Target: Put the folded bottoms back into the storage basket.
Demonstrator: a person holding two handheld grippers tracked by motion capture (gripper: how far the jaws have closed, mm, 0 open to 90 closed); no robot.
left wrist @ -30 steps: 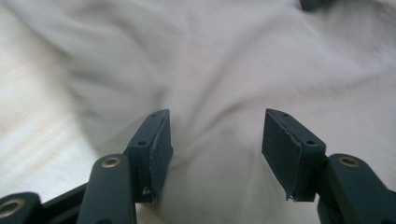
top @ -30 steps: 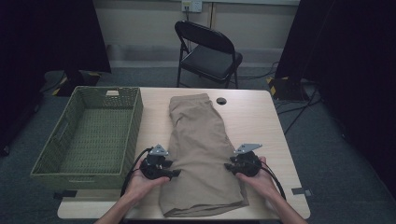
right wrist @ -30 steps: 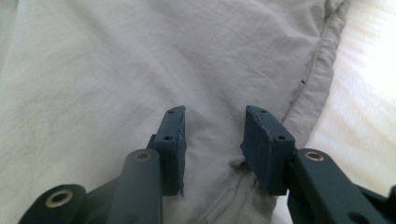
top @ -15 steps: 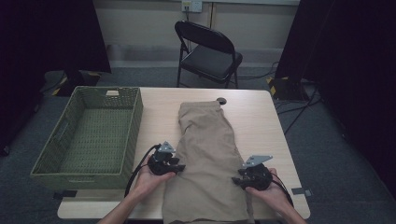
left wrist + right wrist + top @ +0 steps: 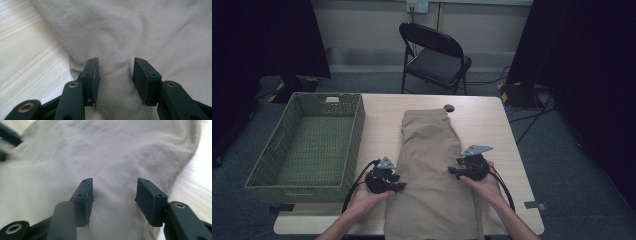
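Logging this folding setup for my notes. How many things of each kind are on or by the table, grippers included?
Tan garment: 1
Green woven basket: 1
Black folding chair: 1
Grippers: 2, the left gripper and the right gripper
Total: 5

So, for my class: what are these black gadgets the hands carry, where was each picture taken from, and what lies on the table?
A person holds a two-jaw left gripper and right gripper, one in each hand. One camera looks down from above; the others ride on each gripper. On the pale wooden table lie folded tan cloth trousers and a green woven basket. The left jaws pinch a bunch of cloth. The right jaws, just opening, stand apart over it, holding nothing.
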